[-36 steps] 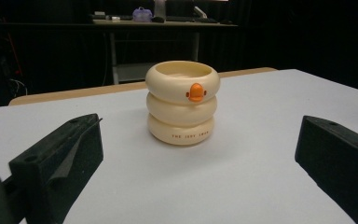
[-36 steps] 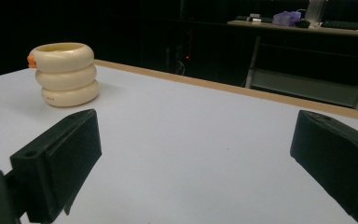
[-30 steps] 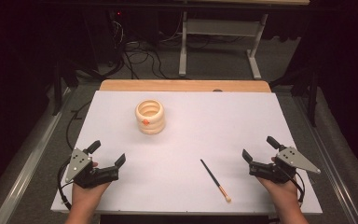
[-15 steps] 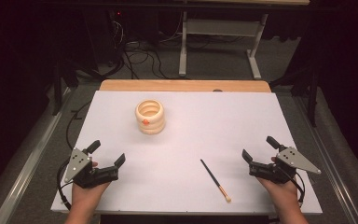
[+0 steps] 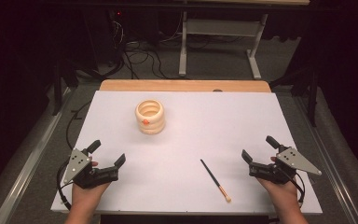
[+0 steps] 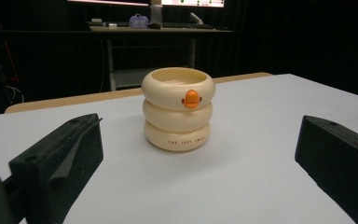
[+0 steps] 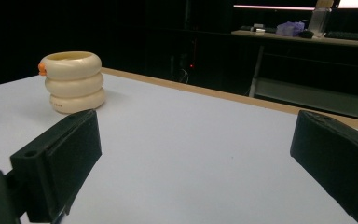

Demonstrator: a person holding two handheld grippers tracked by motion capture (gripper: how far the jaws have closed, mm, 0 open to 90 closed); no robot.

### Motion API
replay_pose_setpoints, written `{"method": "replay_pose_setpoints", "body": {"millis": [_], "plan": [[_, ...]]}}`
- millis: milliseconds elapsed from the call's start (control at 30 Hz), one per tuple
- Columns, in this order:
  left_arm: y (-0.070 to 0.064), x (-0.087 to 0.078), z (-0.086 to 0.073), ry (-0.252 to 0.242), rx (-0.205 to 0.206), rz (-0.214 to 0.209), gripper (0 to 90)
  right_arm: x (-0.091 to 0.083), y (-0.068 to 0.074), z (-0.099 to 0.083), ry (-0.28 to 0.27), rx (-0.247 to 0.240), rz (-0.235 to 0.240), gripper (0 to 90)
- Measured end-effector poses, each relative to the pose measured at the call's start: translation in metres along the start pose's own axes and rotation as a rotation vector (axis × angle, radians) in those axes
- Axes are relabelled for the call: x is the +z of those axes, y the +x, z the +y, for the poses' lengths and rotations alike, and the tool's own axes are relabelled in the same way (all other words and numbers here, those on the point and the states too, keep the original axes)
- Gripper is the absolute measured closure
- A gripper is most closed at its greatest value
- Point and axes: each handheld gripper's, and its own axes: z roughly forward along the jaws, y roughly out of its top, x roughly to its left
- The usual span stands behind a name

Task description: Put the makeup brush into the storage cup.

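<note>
We hold the left gripper (image 5: 106, 153) and right gripper (image 5: 258, 148) with jaws spread; the brush (image 5: 215, 179) lies at 9 o'clock of the right, the ringed cup (image 5: 149, 116) at 1 o'clock of the left.

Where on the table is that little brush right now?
In the high view the brush lies flat on the white table near its front edge, just left of the right gripper, untouched, and well apart from the cream ringed cup.

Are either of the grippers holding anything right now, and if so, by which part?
Nothing is held. The left gripper and right gripper are both open on the table, apart from the brush and the cup.
</note>
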Motion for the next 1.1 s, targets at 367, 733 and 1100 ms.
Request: {"method": "replay_pose_setpoints", "body": {"millis": [367, 733, 1100], "plan": [[-0.0005, 0.0005, 0.0003, 0.005, -0.005, 0.002, 1.6, -0.0012, -0.0012, 0.0009, -0.007, 0.0, 0.012, 3.8], [0.0005, 0.0009, 0.0009, 0.024, -0.044, -0.008, 4.3, -0.003, 0.0017, 0.0038, -0.009, -0.043, -0.013, 4.7], [0.003, 0.0045, -0.0017, 0.101, -0.075, -0.001, 5.2, -0.0019, 0.0058, 0.0056, -0.002, -0.065, 0.004, 3.5]]}}
